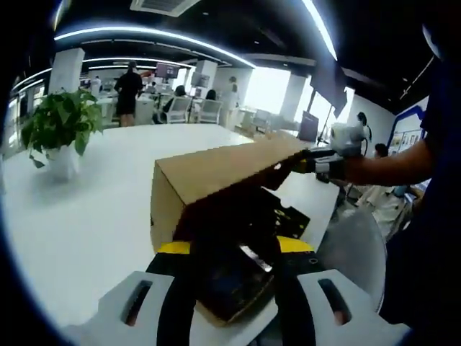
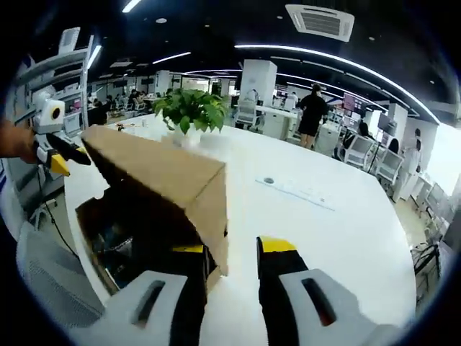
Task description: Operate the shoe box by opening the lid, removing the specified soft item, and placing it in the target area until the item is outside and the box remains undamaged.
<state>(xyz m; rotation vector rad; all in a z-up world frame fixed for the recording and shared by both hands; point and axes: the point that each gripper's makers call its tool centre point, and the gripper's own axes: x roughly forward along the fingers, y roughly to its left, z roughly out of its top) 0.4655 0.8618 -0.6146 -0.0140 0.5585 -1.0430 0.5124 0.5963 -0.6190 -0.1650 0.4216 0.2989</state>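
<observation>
The shoe box [image 1: 216,194] sits on the white table [image 1: 79,216] with its lid [image 2: 155,173] raised at 10 o'clock, pinched shut by the left gripper [image 2: 61,162]. The right gripper [image 2: 230,252] is held apart, empty. The soft item is not yet removed.

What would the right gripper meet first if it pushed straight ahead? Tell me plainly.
Probably the cardboard lid: its hanging side flap sits against one jaw of the right gripper, edging into the gap. If it slips past that corner, bare white table lies ahead. Depth is hard to judge.
</observation>
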